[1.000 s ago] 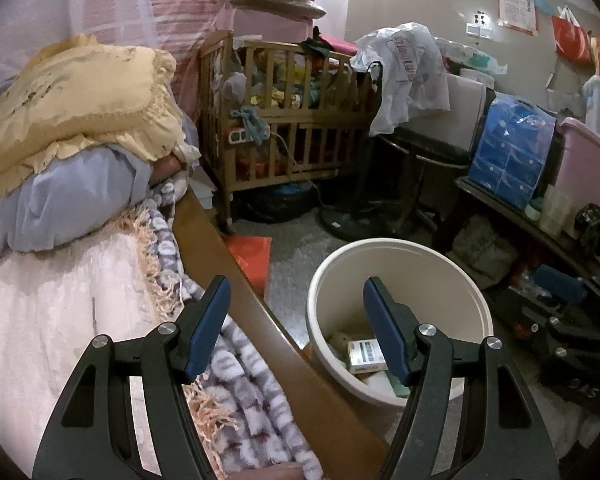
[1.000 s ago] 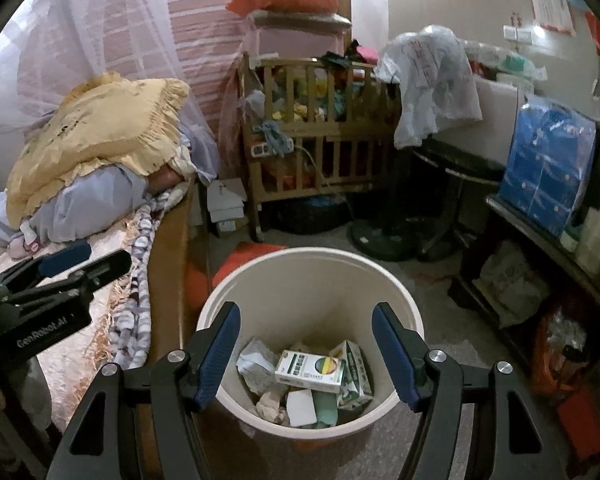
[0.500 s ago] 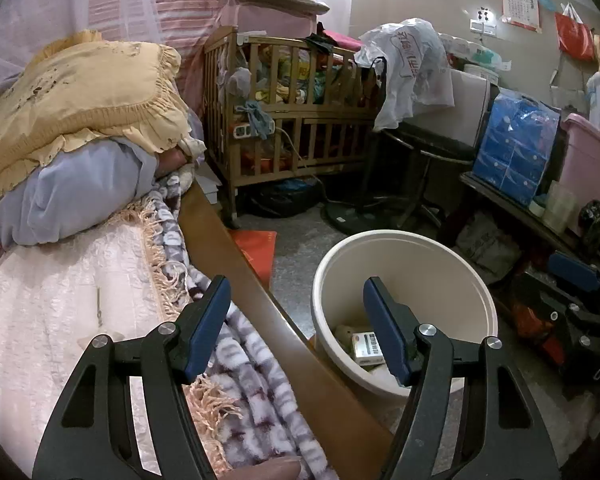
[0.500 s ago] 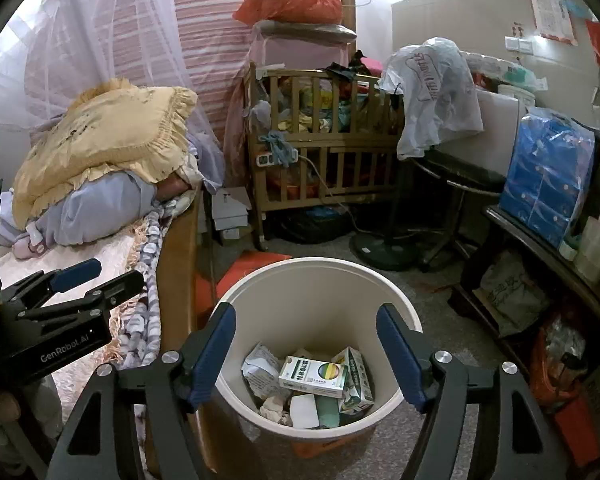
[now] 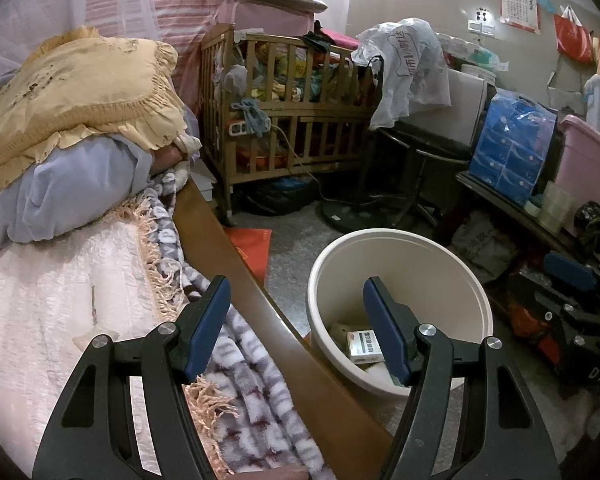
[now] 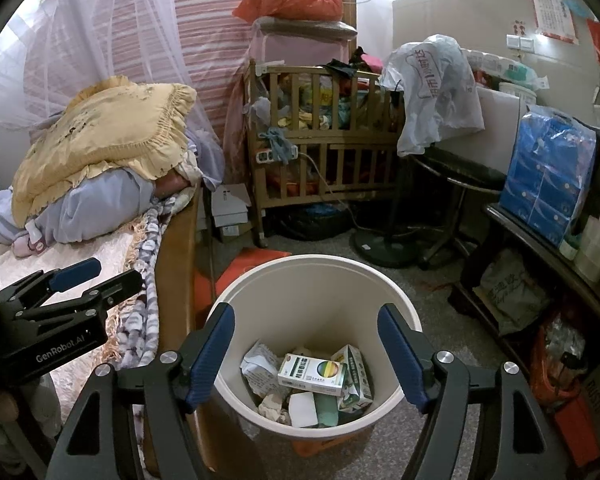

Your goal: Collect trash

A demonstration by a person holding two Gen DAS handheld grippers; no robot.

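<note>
With right gripper [image 6: 305,354] wide, empty, poised over bin [image 6: 236,292], presumably for dropping: trash [image 6: 312,374] lying in bin bottom. Left gripper [image 5: 296,328] likewise wide, empty, over bed [image 5: 60,320] edge, beside bin. Farther: crib [image 6: 324,168].

Bin [image 6: 316,280] right of bed [image 6: 178,248], boxes [image 6: 312,374] inside, crib [image 6: 324,160] behind

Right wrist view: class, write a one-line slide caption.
Open, empty right tongs above a cream bin holding medicine boxes and crumpled paper.
</note>
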